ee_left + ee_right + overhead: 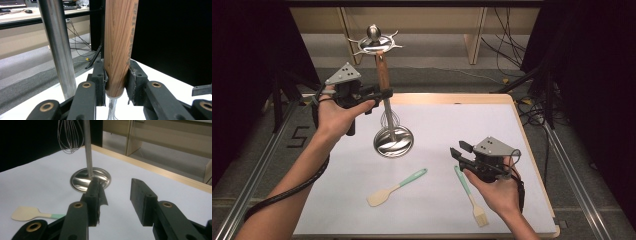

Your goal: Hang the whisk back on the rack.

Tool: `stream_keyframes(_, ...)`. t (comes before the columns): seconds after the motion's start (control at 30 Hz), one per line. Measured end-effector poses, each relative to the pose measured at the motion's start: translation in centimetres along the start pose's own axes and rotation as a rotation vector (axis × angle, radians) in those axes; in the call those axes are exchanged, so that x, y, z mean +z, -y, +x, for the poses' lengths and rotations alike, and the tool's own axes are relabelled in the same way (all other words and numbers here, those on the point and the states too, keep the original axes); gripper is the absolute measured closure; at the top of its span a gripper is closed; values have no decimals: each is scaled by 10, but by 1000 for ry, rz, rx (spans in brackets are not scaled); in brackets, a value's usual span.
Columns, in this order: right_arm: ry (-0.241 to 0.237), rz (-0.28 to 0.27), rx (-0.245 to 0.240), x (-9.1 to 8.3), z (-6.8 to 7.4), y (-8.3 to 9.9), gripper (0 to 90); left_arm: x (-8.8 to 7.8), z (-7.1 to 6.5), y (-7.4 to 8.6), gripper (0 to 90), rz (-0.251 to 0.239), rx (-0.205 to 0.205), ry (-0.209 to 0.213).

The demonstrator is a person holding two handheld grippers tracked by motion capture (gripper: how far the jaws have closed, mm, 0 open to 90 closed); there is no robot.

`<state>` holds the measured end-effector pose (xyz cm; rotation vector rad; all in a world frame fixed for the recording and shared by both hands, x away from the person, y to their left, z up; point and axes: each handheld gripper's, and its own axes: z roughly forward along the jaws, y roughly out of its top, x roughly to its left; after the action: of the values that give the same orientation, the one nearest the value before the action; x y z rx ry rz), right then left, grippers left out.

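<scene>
- The white table surface (437, 200) is seen beneath both grippers, with a wooden edge along its far and right sides.
- A metal utensil stand (390, 100) is set on the table, made of a round base, an upright pole and a pronged top; in the left gripper view its pole (58, 47) rises just left of the jaws, apart from them, and in the right gripper view its base (82, 178) lies just beyond the left jaw tip.
- The left gripper (379, 93) is held raised beside the pole, and its jaws are clamped on the whisk (384, 80); both pads are pressed against the lower end of the wooden handle (118, 45), which stands upright between them.
- The whisk's wire loops (70, 136) are seen hanging below that grip, close beside the pole, and the handle top reaches up to the stand's prongs.
- The right gripper (459, 150) is held low over the table with its jaws spread and nothing between them.
- A green-handled pastry brush (471, 195) lies just beside the right gripper, under the hand's near side.
- A spatula (394, 188) with a green handle and cream blade lies left of the right jaws, well apart from them.
</scene>
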<state>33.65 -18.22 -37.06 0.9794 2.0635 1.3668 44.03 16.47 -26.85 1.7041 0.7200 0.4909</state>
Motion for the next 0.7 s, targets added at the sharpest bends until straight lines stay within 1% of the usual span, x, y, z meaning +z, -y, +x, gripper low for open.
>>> stream_keyframes(0.03, 13, -8, -15, 0, -1, 0, 613, 0, 0, 0, 708, -1, -5, -2)
stream_keyframes(0.07, 13, -10, -16, 0, -2, 0, 613, 1, 1, 1, 708, -2, -4, 0)
stream_keyframes(0.1, 13, -10, -16, 0, -2, 0, 613, 1, 1, 1, 708, 0, -5, -4)
stream_keyframes(0.13, 7, 3, -1, 0, -1, 1, 614, 1, 2, 1, 708, 0, -7, -6)
stream_keyframes(0.17, 17, -10, -13, 0, -2, 1, 614, 1, 2, 1, 708, -2, -13, -7)
stream_keyframes(0.23, 21, -13, -21, 1, -3, 1, 614, 2, 3, 1, 708, -4, -13, -7)
stream_keyframes(0.27, 18, -8, -6, 0, -2, 1, 614, 2, 3, 1, 708, -4, -13, -9)
stream_keyframes(0.33, 19, -7, -4, 1, -2, 1, 614, 2, 4, 1, 708, -4, -13, -9)
stream_keyframes(0.37, 22, -6, 10, 0, -1, 2, 614, 2, 4, 2, 708, -5, -15, -11)
stream_keyframes(0.4, 16, 7, 26, 0, 0, 2, 614, 2, 5, 2, 707, -8, -18, -13)
stream_keyframes(0.43, 16, 7, 26, 0, 0, 2, 614, 2, 5, 2, 707, -8, -18, -13)
stream_keyframes(0.47, 23, -3, 9, 0, -1, 2, 614, 2, 5, 3, 707, -10, -17, -13)
stream_keyframes(0.63, 25, -1, 10, 1, -1, 3, 614, 2, 7, 5, 706, -8, -21, -18)
stream_keyframes(0.67, 20, -1, -3, 1, -3, 3, 613, 2, 8, 6, 706, -7, -18, -17)
stream_keyframes(0.7, 19, 9, 6, 1, -2, 3, 613, 2, 8, 6, 704, 0, -16, -17)
